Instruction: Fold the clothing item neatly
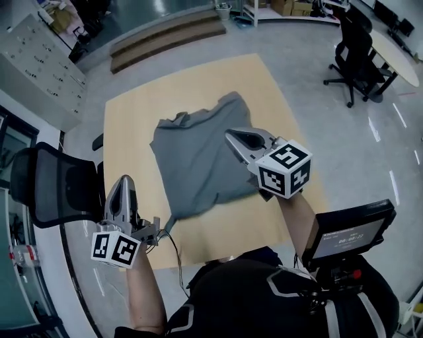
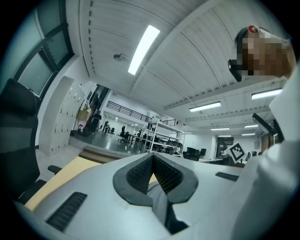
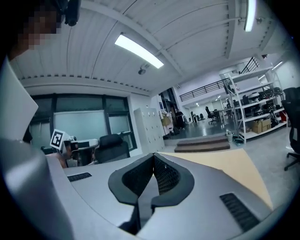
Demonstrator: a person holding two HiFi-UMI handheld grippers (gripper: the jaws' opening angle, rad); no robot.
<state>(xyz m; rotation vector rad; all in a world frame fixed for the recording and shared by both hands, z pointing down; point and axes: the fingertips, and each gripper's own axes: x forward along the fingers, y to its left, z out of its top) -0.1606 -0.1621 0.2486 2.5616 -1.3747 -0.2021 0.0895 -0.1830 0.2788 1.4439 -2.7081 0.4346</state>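
At far left, along the wall: pale lockers (image 1: 43, 66), all doors closed, contents unseen. Next to them, a black mesh-backed chair (image 1: 56, 185) stands at the left edge of the counter (image 1: 132, 132), which has a light wooden top.

Back of the room, left to right: a small pot (image 1: 223, 10) at the foot of white shelving (image 1: 254, 13), its contents too small to tell, and cardboard boxes (image 1: 291, 6) on the shelf, their insides hidden.

Left tongs (image 1: 125, 179): at the counter's near left corner, off to the left of the garment, marker cube (image 1: 115, 249) toward the person. In the left gripper view the ribbed pads are pressed together at the tips (image 2: 153, 157) with no cloth between them.

Grey T-shirt (image 1: 198, 165): lying rumpled on the middle of the counter, unfolded, neck opening toward the far left. Its near left corner is drawn out to a point that reaches toward the left tongs — whether it touches them cannot be told.

Right tongs (image 1: 231, 136): in the head view they overlap the shirt's right side, tips pointing left across it. The right gripper view shows the pads closed on each other (image 3: 153, 157) with nothing pinched and bare counter (image 3: 229, 161) off to the right.

Near right: a dark screen (image 1: 350, 231) at the person's chest. Far right: a black swivel chair (image 1: 357, 46) on the grey floor.
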